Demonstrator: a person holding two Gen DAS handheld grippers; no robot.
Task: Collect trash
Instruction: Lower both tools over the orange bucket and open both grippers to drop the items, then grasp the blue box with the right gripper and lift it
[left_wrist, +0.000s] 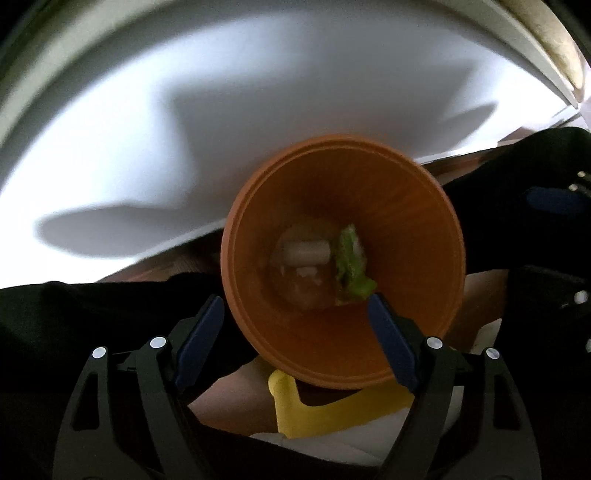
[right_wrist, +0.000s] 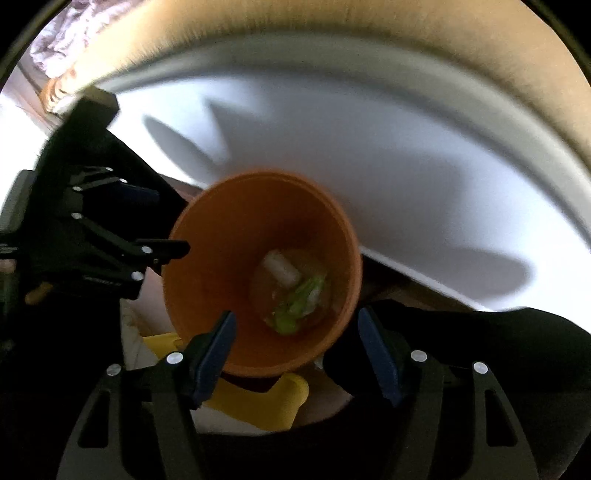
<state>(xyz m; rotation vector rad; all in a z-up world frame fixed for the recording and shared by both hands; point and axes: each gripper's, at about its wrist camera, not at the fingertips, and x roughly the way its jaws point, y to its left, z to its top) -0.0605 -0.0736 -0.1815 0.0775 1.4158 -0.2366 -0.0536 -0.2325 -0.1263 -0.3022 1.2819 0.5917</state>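
Trash sits at the bottom of the round orange plastic bin (left_wrist: 343, 266) below your two grippers: a crumpled green wrapper (left_wrist: 351, 264) beside a white cylindrical piece (left_wrist: 304, 253), both blurred and dim, over other scraps too murky to name. Your left gripper (left_wrist: 291, 317) points down with its blue-padded fingers (left_wrist: 199, 343) spread, one outside the near rim and one over the opening, gripping nothing. Your right gripper (right_wrist: 297, 349) likewise stands spread, straddling the bin's near rim (right_wrist: 258, 369), empty. Beneath the bin a smooth yellow plastic shape (left_wrist: 332, 413) is cut off by the fingers. Beyond lies a white matte surface (left_wrist: 258, 110) with soft shadows, its far edge blurred.
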